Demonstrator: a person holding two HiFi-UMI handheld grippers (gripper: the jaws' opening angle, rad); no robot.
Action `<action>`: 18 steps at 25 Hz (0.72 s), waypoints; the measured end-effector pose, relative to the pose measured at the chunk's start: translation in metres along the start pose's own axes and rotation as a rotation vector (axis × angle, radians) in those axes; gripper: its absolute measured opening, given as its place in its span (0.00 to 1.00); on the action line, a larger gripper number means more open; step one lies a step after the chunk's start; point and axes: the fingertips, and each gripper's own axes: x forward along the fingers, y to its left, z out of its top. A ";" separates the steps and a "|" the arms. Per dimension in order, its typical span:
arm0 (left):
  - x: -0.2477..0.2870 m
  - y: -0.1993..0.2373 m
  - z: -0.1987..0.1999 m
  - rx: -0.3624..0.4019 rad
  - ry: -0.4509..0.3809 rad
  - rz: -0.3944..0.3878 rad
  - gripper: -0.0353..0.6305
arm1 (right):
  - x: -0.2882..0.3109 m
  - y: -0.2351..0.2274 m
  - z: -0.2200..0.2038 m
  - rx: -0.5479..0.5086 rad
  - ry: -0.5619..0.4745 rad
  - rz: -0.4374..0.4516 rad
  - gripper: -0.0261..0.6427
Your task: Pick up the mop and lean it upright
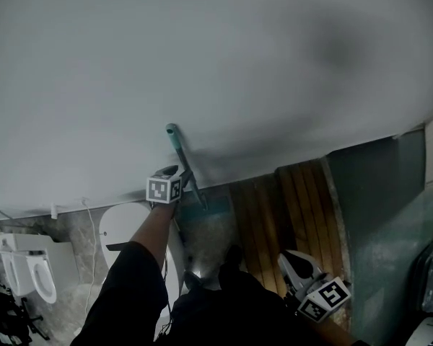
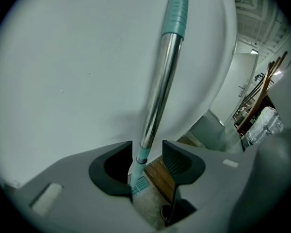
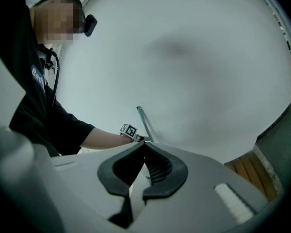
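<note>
Left gripper view: the mop stands nearly upright and seems to lean on the wall. Its handle runs between the left gripper's parted jaws, ungripped. Only the head view places the right gripper, clenched on nothing, well apart.

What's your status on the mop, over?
Left gripper open, jaws either side of mop handle, not gripping. Right gripper shut, empty. Handle leaning on wall. Nothing in the way.
</note>
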 end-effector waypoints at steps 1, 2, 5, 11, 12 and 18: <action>-0.005 0.000 -0.004 0.005 0.005 0.003 0.37 | 0.001 0.004 0.001 -0.005 -0.003 0.007 0.05; -0.011 -0.001 -0.009 0.007 0.009 0.004 0.37 | 0.002 0.008 0.002 -0.011 -0.006 0.014 0.05; -0.030 -0.002 -0.024 -0.005 0.004 0.000 0.37 | 0.006 0.025 0.005 -0.031 -0.019 0.040 0.05; -0.090 -0.007 -0.057 0.005 -0.041 -0.005 0.37 | 0.008 0.070 0.004 -0.078 -0.059 0.095 0.05; -0.104 -0.009 -0.062 0.010 -0.053 -0.003 0.37 | 0.007 0.080 0.003 -0.088 -0.067 0.105 0.05; -0.180 -0.014 -0.089 0.065 -0.135 -0.015 0.35 | 0.009 0.144 -0.009 -0.136 -0.090 0.157 0.05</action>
